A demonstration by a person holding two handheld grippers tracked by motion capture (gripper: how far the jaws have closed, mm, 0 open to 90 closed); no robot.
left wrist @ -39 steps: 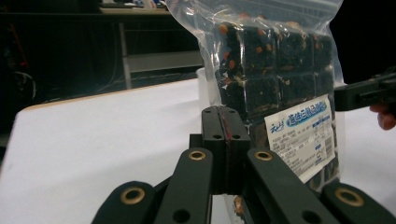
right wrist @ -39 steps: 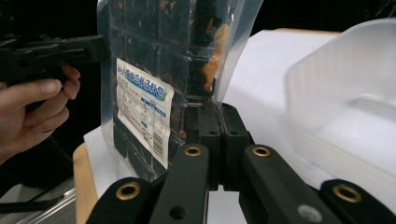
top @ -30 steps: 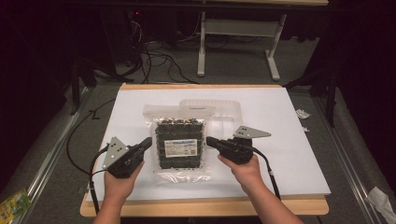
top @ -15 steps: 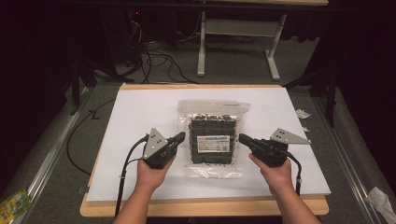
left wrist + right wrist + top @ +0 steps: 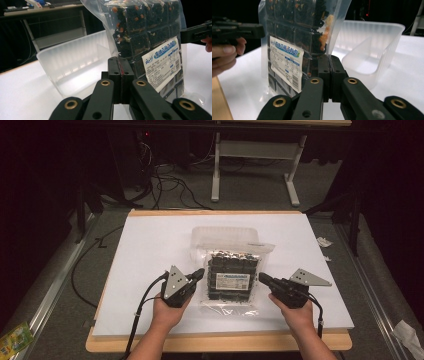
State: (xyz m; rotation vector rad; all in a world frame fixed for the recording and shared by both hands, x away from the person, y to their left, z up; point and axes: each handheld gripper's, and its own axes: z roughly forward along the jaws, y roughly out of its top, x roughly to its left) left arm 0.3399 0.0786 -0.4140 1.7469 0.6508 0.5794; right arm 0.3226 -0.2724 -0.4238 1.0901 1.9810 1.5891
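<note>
Nearest the table's front edge, the left gripper [image 5: 199,274] and the right gripper [image 5: 263,280] sit at either side of a clear plastic bag [image 5: 229,277]. In the left gripper view the jaws of the left gripper [image 5: 121,65] are pressed fully together on the bag's [image 5: 147,37] side edge, and in the right gripper view the right gripper [image 5: 329,65] is likewise clamped flat on the opposite side of the bag [image 5: 294,32]; whether each bite takes only the clear seam or some of the contents too is hard to tell.

The bag is transparent and holds dark, almost black blocks set in rows, flecked with orange and pale bits. A white label [image 5: 163,62] with blue print and a barcode is stuck on its front. In the 2 gripper views the bag stands upright between the grippers, its lower end at the white table sheet [image 5: 145,250]. In the high view it lies near the middle of the sheet, toward the front.

Just behind the bag is a translucent plastic tray [image 5: 225,236], with an inner divider [image 5: 101,51] seen in the left gripper view.

Compared with 0.5 s ago, bag and grippers sit in much the same place; 1.0 s ago they were further to the person's left.
</note>
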